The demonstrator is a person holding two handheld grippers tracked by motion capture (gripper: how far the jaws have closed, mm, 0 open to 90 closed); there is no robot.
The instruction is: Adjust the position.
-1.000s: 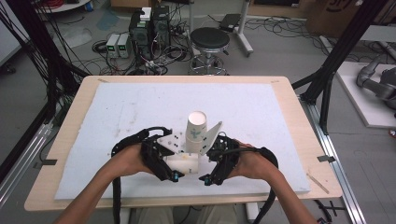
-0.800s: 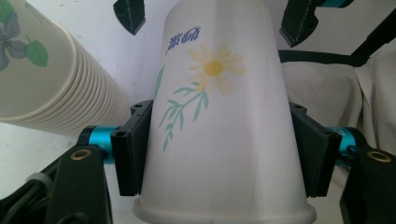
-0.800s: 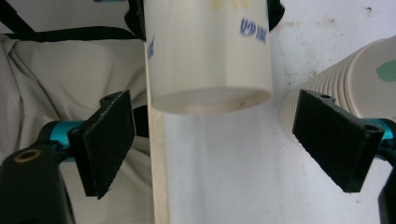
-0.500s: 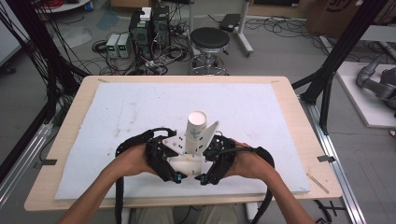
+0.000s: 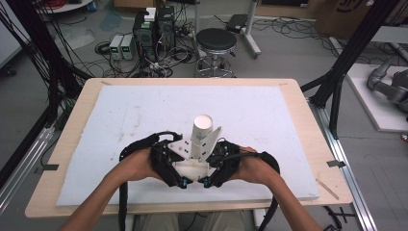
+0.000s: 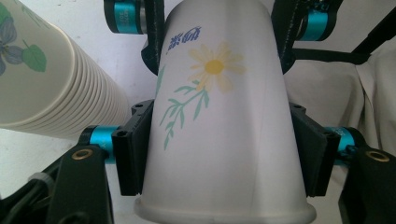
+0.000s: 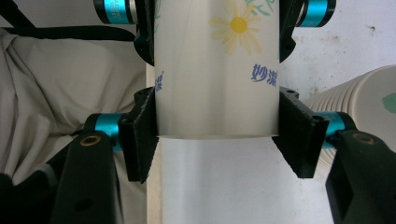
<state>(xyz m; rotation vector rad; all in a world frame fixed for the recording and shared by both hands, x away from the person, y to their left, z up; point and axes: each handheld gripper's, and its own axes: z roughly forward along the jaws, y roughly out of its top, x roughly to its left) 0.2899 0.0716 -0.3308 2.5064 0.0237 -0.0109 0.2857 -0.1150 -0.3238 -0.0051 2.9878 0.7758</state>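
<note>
- High view: the left tool point(image 5: 179, 174) and the right tool point(image 5: 208, 174) meet near the front edge of the table point(image 5: 72, 144), on the white pad point(image 5: 269, 125). A lying cup point(image 5: 191, 167) sits between them, gripped from both sides. Just beyond the tools stands a stack point(image 5: 202, 137) of cups, upright, with a loose white wrapper point(image 5: 211, 142) at its right side. A hand point(image 5: 139, 166) holds the left tool, another hand point(image 5: 252, 168) the right one.
- Left gripper view: the left tool point(image 6: 224, 154) is closed on the cup point(image 6: 219, 140); both black pads point(image 6: 133, 149) press its sides close to the wide rim, which points toward the camera. The cup bears a yellow daisy and blue print. Past the cup's far end the right tool point(image 6: 219, 28) clamps it too. The stack point(image 6: 51, 79) lies to the left of this tool, the wrapper point(image 6: 373, 93) to the right.
- Right gripper view: the right tool point(image 7: 217, 140) has just been closing, and its jaws now clasp the cup point(image 7: 217, 70) at its narrow end, one pad point(image 7: 140, 140) on each side. Farther along the cup the left tool point(image 7: 215, 28) grips it. The stack point(image 7: 359, 98) shows to the right of this tool, the wrapper point(image 7: 60, 93) to the left, the pad point(image 7: 219, 182) beneath.
</note>
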